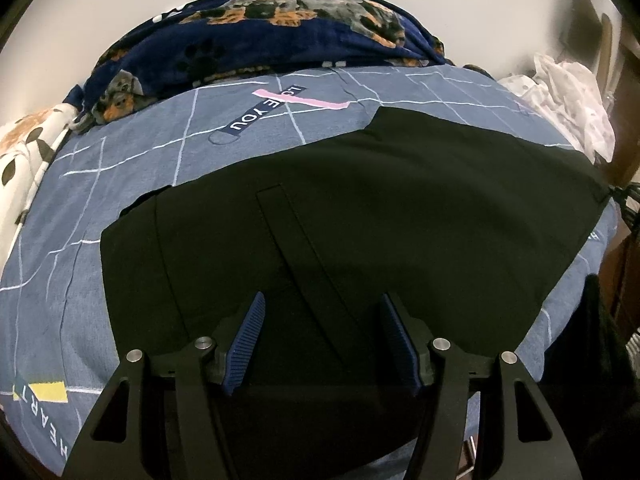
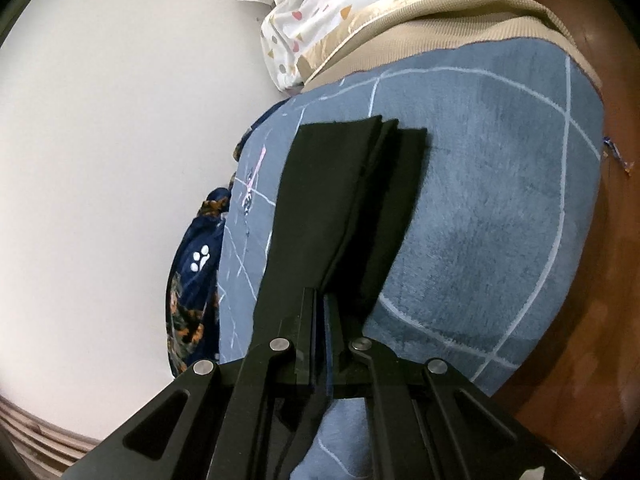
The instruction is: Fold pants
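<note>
Black pants (image 1: 340, 208) lie spread on the blue grid-patterned bedsheet (image 1: 60, 264), filling the middle of the left wrist view. My left gripper (image 1: 322, 312) is open just above the pants, its blue-padded fingers (image 1: 250, 332) wide apart and holding nothing. In the right wrist view my right gripper (image 2: 322, 300) is shut on an edge of the pants (image 2: 344, 184). The pant legs stretch away from it in layered folds across the bedsheet (image 2: 500, 220).
A navy dog-print blanket (image 1: 260, 36) is bunched at the far side of the bed against a white wall. A white spotted cloth (image 1: 24, 168) lies at the left, crumpled white fabric (image 1: 568, 96) at the right. A beige pillow edge (image 2: 440, 16) and brown wooden frame (image 2: 600, 280) border the bed.
</note>
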A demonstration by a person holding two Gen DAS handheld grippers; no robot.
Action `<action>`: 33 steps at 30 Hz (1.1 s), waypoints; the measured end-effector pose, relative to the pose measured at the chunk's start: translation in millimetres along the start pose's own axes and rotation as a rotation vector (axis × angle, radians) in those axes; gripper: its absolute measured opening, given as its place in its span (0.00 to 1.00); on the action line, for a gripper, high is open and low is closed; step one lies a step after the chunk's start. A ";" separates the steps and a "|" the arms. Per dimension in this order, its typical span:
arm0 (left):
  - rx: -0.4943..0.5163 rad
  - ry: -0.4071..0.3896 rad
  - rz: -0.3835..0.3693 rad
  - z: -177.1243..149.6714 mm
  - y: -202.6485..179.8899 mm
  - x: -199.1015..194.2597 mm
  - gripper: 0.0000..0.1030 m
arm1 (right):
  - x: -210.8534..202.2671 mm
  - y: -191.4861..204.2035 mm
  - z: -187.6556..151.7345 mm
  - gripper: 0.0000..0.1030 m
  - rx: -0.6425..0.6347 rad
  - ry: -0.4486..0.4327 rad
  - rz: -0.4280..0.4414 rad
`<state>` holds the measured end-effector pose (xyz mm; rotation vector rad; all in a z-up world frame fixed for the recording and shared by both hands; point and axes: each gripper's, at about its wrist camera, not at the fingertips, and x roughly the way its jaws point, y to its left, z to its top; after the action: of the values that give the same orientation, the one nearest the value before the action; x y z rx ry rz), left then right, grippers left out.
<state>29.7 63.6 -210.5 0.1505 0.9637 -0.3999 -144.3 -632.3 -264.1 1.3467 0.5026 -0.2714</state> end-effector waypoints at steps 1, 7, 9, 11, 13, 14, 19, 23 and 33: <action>0.005 0.003 -0.003 0.5 0.0 -0.3 0.59 | -0.3 1.7 0.5 0.03 -0.006 0.000 -0.010; 0.021 0.012 -0.047 2.3 8.2 -3.2 0.59 | -3.2 -5.3 1.0 0.03 -0.002 0.009 -0.048; 0.040 0.014 -0.049 2.0 7.5 -2.6 0.59 | 1.1 -12.2 0.9 0.02 0.012 0.020 -0.066; 0.066 0.016 -0.038 1.4 4.7 -2.2 0.59 | 0.4 -12.2 1.1 0.02 0.015 0.018 -0.069; 0.071 0.013 -0.040 0.5 4.8 -2.7 0.59 | -0.4 -10.0 1.2 0.02 0.000 0.016 -0.082; 0.069 0.012 -0.047 0.4 6.3 -2.7 0.59 | 0.5 -10.8 2.6 0.02 0.008 0.018 -0.082; 0.066 0.009 -0.055 0.0 8.2 -3.4 0.59 | 2.2 -10.5 6.8 0.02 0.023 0.028 -0.082; 0.059 0.011 -0.056 1.2 9.3 -3.8 0.59 | -12.7 -5.0 -0.7 0.09 -0.002 0.010 -0.023; -0.045 -0.041 -0.077 9.8 10.4 -17.9 0.60 | 27.2 32.2 -80.4 0.10 -0.092 0.302 0.096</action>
<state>32.3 75.0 -190.7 0.0643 0.9394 -0.4497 -121.0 -544.6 -261.1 1.3234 0.6915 0.0363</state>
